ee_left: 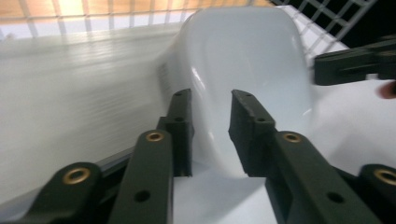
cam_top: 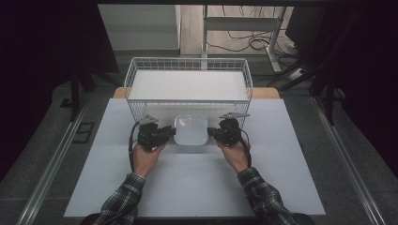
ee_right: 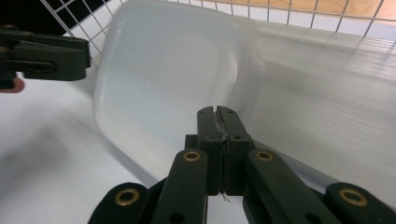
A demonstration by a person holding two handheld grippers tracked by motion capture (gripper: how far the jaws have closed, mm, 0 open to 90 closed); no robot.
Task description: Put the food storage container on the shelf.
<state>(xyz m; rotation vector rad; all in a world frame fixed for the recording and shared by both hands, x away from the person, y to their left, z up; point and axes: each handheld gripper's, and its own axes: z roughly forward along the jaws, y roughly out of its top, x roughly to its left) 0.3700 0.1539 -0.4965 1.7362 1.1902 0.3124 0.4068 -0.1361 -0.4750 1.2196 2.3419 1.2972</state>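
Observation:
A white square dish with rounded corners (cam_top: 190, 130) lies on the white table sheet just in front of a wire basket (cam_top: 187, 61). My left gripper (cam_top: 172, 132) is at the dish's left edge. In the left gripper view the dish (ee_left: 247, 56) has its rim between the jaws of my left gripper (ee_left: 211, 100), which stand apart and open. My right gripper (cam_top: 210, 132) is at the dish's right edge. In the right gripper view that gripper (ee_right: 217, 112) is shut, its pads pinching the thin rim of the dish (ee_right: 163, 79).
The white wire basket holds a ribbed white sheet (cam_top: 187, 84) and stands right behind the dish. The white table sheet (cam_top: 197, 183) spreads wide towards me. Metal rails run along both sides of the table. A desk frame and cables lie on the floor beyond.

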